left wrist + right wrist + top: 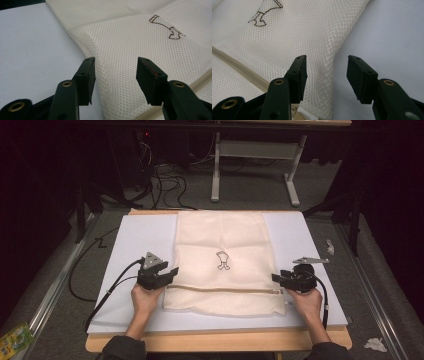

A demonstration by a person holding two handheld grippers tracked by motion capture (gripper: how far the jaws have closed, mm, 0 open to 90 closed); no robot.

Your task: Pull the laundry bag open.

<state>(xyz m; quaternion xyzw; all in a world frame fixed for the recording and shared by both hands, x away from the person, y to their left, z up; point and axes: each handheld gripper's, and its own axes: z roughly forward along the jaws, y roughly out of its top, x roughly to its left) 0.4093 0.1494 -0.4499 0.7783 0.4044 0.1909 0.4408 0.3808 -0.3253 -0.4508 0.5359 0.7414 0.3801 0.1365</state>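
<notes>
A cream mesh bag (220,240) lies flat on a pale board (140,245), with a small dark embroidered figure (223,260) at its middle and a zipper (225,289) across its near end. My left gripper (172,272) sits at the bag's left edge, just above the zipper line, and is open. In the left gripper view the mesh bag (130,37) lies under and between the spread jaws of that gripper (116,70), untouched by the pads. My right gripper (275,279) is open at the bag's right edge. In the right gripper view that edge of the bag (299,32) runs below the gap of the gripper (327,68).
The board rests on a wooden table (215,340). Behind it stand a white table frame (250,170) and loose cables (165,185) on the floor. A crumpled paper (375,344) lies at the lower right, a green packet (12,340) at the lower left.
</notes>
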